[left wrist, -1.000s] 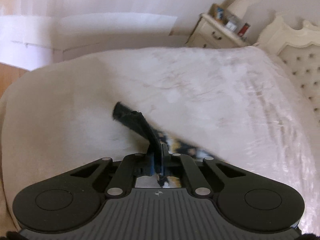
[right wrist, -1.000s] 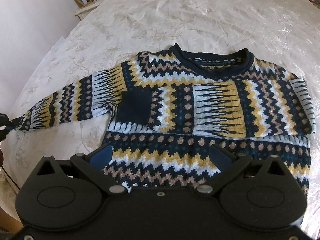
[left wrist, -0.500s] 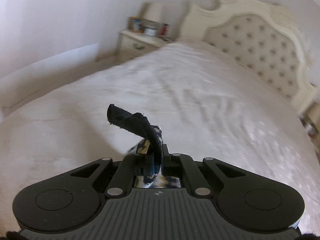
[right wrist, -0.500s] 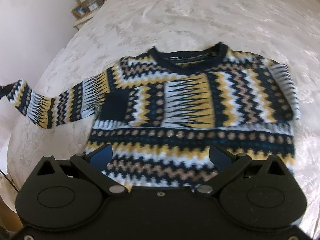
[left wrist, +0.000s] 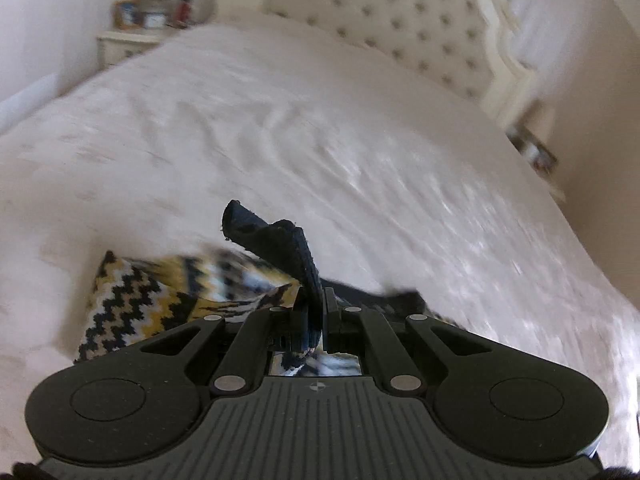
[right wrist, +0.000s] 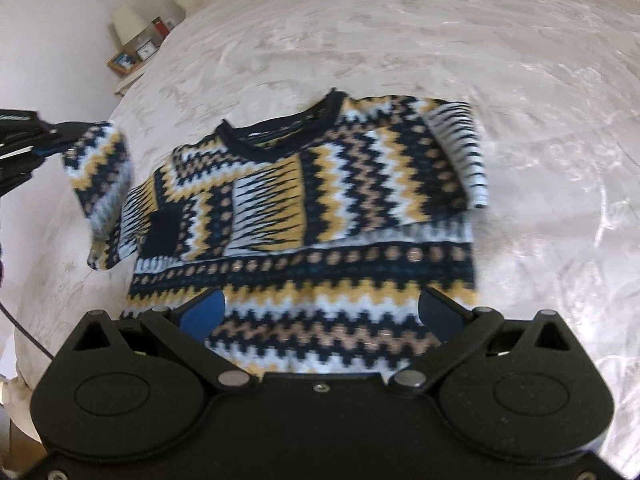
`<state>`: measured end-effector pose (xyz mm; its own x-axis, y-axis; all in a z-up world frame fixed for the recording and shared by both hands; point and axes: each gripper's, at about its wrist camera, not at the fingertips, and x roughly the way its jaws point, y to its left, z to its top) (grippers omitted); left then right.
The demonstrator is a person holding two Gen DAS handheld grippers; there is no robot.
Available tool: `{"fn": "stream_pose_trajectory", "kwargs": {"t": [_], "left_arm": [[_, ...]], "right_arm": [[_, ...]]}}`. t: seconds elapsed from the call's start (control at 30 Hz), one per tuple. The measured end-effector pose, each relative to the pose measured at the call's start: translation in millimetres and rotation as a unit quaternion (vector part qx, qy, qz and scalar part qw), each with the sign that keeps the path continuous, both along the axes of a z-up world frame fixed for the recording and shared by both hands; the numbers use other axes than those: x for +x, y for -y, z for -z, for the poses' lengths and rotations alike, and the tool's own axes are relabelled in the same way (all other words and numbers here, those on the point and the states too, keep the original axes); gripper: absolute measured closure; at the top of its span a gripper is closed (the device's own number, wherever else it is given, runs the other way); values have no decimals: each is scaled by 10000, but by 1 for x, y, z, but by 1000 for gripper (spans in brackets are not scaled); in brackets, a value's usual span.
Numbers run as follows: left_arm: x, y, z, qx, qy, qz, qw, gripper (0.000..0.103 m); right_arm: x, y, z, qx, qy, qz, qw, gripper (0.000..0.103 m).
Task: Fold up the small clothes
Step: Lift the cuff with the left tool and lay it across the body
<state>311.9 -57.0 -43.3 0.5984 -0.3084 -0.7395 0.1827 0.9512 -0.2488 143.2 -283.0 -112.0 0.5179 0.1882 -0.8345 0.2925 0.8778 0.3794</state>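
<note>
Right wrist view shows the sweater (right wrist: 304,216) lying face up on the bed (right wrist: 440,40), one sleeve already folded across its chest. My right gripper (right wrist: 320,312) hovers above the hem, fingers (right wrist: 202,312) spread wide and holding nothing. My left gripper (left wrist: 316,312) is clamped shut on the dark cuff (left wrist: 280,240) of the other sleeve (right wrist: 100,184), which hangs lifted above the bed at the sweater's side. By my reckoning the fold is only partly done: this sleeve is not yet laid over the chest, and the body is not yet folded in half.
</note>
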Motion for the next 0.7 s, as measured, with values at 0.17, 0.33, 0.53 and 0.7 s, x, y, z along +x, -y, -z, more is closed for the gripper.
{"fn": "stream_pose_trajectory", "kwargs": {"t": [0.17,0.33,0.53,0.7], "left_arm": [[-16,40,21,162,-195,403,9989,98],[-28,68,31,228,-397,725,9963,96],[-38,78,32,127,-420,1189,9919,82],[-43,65,31,350,-297,1384,9893,79]], "right_arm": [[-4,13,0,-4,8,14,10000,0],[-1,15,0,-20,8,-24,10000,0],[5,9,1,-55,-11,30,10000,0],[15,4,1,-122,-23,52,9999,0]]}}
